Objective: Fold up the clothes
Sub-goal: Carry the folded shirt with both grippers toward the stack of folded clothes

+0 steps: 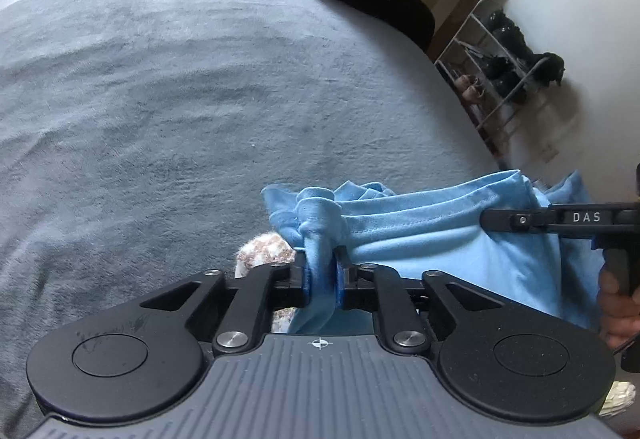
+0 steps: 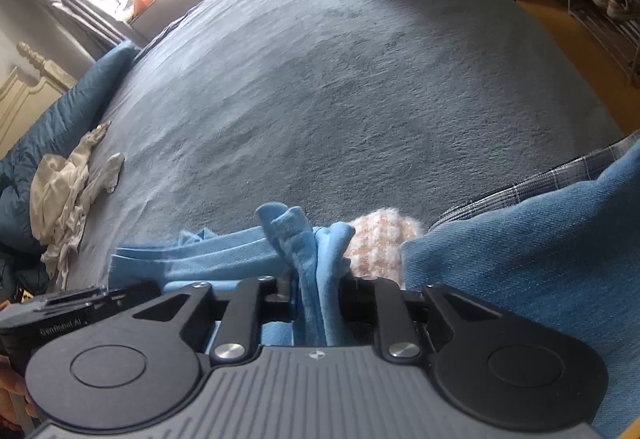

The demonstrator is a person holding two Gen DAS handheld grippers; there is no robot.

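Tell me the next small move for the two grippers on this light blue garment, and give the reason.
Probably lift both together and carry the light blue garment forward over the bare grey blanket, then lay it flat. The left gripper and right gripper each pinch a bunched fold of it, and it sits crumpled at the bed's near edge beside a knitted item.

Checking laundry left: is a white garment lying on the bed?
Yes, a crumpled white garment lies near the bed's left edge.

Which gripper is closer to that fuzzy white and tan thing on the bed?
Hard to call. The left gripper has the fuzzy white and tan thing just to its left; the right gripper has it just to its right. Each grips the light blue garment.
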